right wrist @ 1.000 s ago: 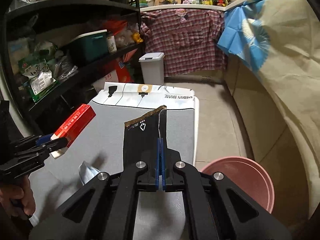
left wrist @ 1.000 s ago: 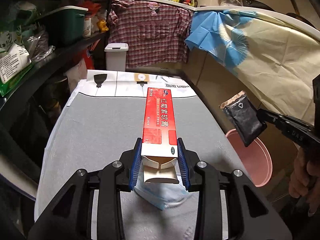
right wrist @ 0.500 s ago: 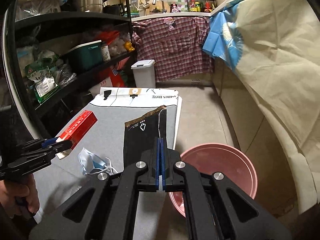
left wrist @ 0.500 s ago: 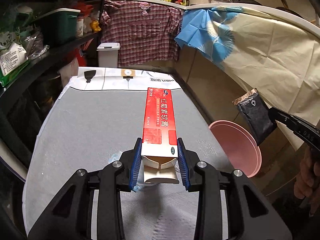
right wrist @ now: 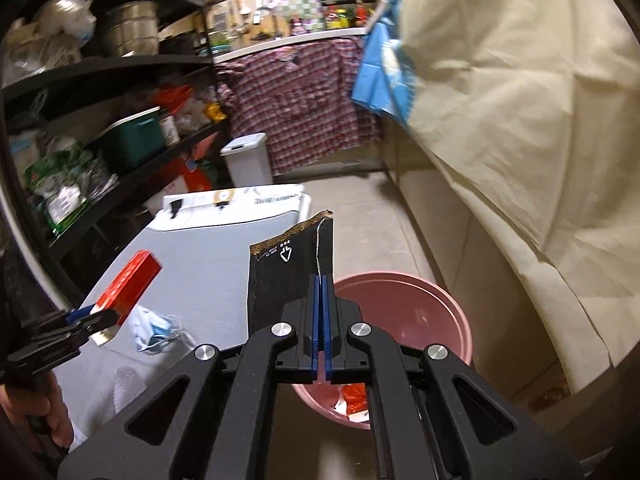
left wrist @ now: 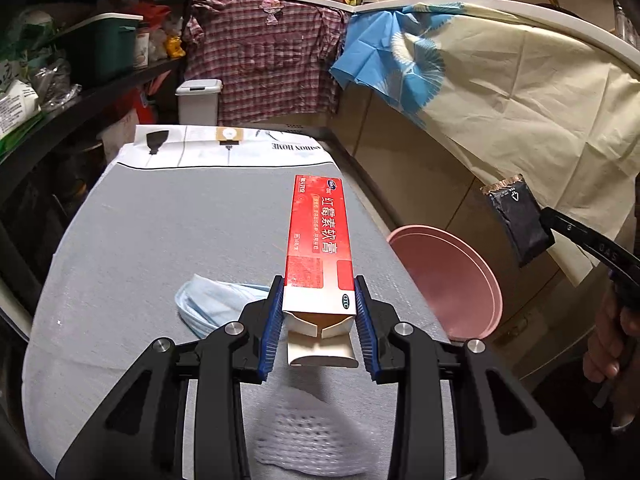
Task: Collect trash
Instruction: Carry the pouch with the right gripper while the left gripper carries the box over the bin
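Observation:
My left gripper (left wrist: 319,312) is shut on a long red carton (left wrist: 320,236) with an open flap end, held above the grey table (left wrist: 160,232). From the right wrist view the same carton (right wrist: 130,284) shows at the left. My right gripper (right wrist: 321,300) is shut on a flat black packet (right wrist: 288,276), which hangs over the near rim of a pink basin (right wrist: 404,312) on the floor. In the left wrist view the packet (left wrist: 518,220) hangs to the right of the basin (left wrist: 444,276). A crumpled blue face mask (left wrist: 208,300) lies on the table.
Red and white scraps (right wrist: 354,398) lie inside the basin. A white sheet (left wrist: 312,436) lies at the table's near edge. Dark shelves (right wrist: 100,128) full of goods run along the left, a white bin (left wrist: 199,101) stands beyond the table, and a cloth-draped counter (left wrist: 520,92) runs along the right.
Both grippers have moved right with their loads. The black packet now hangs over the basin's rim, and the face mask has come out from under the carton.

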